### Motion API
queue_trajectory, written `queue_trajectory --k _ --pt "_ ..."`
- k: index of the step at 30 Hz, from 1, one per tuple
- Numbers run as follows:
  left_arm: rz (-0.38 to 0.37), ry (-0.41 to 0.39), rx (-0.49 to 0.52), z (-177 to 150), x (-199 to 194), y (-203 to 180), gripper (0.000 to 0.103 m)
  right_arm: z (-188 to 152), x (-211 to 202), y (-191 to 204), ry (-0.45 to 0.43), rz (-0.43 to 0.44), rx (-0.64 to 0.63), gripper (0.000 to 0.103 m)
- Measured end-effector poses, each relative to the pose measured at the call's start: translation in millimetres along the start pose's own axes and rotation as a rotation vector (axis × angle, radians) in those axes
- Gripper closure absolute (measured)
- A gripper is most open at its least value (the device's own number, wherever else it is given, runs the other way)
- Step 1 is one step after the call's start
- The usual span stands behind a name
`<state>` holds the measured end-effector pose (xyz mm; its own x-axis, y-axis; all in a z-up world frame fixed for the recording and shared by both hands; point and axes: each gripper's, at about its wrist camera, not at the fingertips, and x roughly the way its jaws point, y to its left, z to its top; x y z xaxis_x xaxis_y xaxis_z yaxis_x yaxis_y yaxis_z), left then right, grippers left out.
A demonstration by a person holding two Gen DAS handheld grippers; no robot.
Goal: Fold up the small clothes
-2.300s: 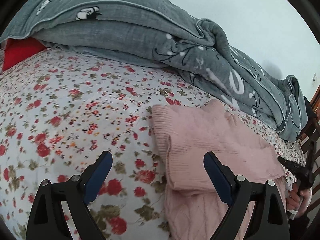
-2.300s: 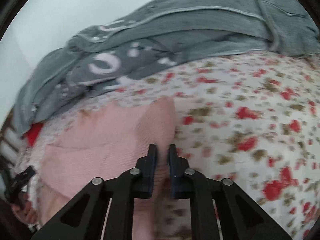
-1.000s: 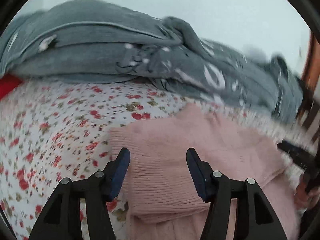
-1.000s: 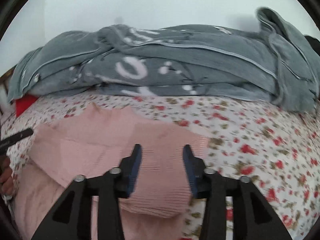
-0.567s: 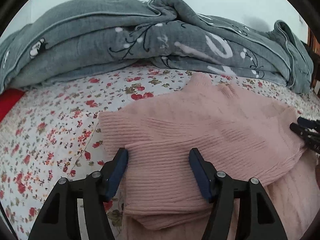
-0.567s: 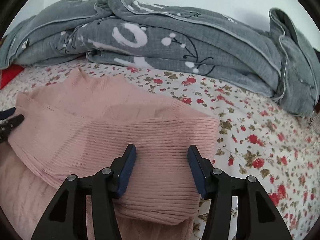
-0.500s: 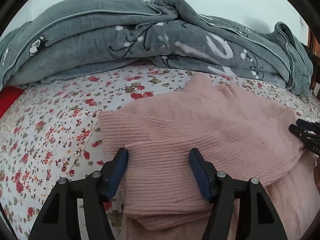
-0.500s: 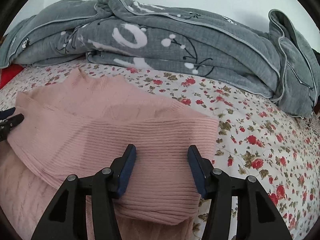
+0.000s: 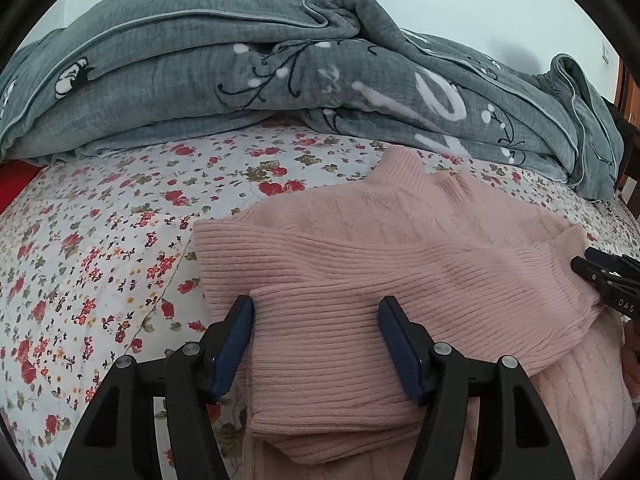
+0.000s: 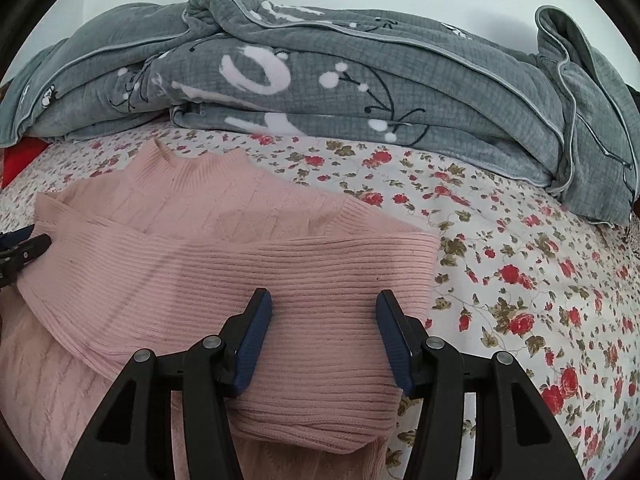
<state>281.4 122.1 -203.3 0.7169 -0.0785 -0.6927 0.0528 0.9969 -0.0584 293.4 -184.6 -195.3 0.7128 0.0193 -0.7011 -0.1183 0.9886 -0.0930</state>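
Note:
A pink knit sweater [image 9: 380, 264] lies on the floral bedsheet [image 9: 100, 240], collar toward the far side, both ribbed sleeves folded across its body. My left gripper [image 9: 316, 320] is open and empty, its jaws over the left part of the folded sleeves. My right gripper [image 10: 324, 312] is open and empty over the right part of the sweater [image 10: 240, 256]. Each gripper's tips show at the edge of the other's view: the right gripper [image 9: 600, 276] and the left gripper [image 10: 24, 248].
A bulky grey quilt [image 9: 280, 80] with white and black print is piled along the far side of the bed, also in the right wrist view [image 10: 360, 72]. A red item [image 9: 16, 184] shows at far left. A pale wall stands behind.
The right gripper let go of the sleeve and opened. Both grippers swung round to face the sweater and settled low over its folded sleeves; little motion in the last half second.

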Motion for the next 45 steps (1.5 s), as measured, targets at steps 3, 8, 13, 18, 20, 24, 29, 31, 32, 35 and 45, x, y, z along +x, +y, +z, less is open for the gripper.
queue_trajectory --k 3,8,13,18,20,24,29,31,32,35,45 --pt "0.001 0.001 0.0 0.1 0.4 -0.1 0.04 0.1 0.0 -0.4 0.002 0.002 0.0 0.05" --pt "-0.001 0.001 0.0 0.3 0.7 0.8 0.04 0.5 -0.3 0.4 0.002 -0.003 -0.006 0.049" --pt "-0.002 0.001 0.0 0.4 1.1 0.7 0.04 0.5 -0.6 0.6 0.003 -0.001 -0.005 0.049" --pt "-0.004 0.002 -0.001 0.6 1.6 1.3 0.039 0.8 -0.7 0.3 0.004 -0.001 -0.006 0.048" --pt "-0.003 0.001 0.001 0.6 1.5 1.0 0.039 0.8 -0.7 0.3 0.004 0.0 -0.004 0.047" --pt "-0.004 0.002 0.001 0.9 1.6 1.7 0.039 0.8 -0.3 -1.1 0.008 -0.003 0.002 0.044" --pt "-0.008 0.002 -0.001 1.0 2.1 1.9 0.039 1.0 -0.2 -1.6 0.009 -0.009 0.004 0.042" --pt "-0.009 0.003 -0.002 0.4 2.2 1.5 0.038 1.0 0.1 -2.5 0.011 -0.008 0.007 0.041" --pt "-0.009 0.003 -0.003 0.1 2.1 0.7 0.038 1.0 0.2 -2.9 0.011 -0.007 0.008 0.041" --pt "-0.01 0.003 -0.003 0.6 2.0 1.6 0.038 0.9 0.2 -3.0 0.012 -0.008 0.008 0.041" --pt "-0.013 0.004 -0.004 0.9 2.1 1.7 0.038 0.9 0.4 -5.0 0.015 -0.009 0.014 0.038"
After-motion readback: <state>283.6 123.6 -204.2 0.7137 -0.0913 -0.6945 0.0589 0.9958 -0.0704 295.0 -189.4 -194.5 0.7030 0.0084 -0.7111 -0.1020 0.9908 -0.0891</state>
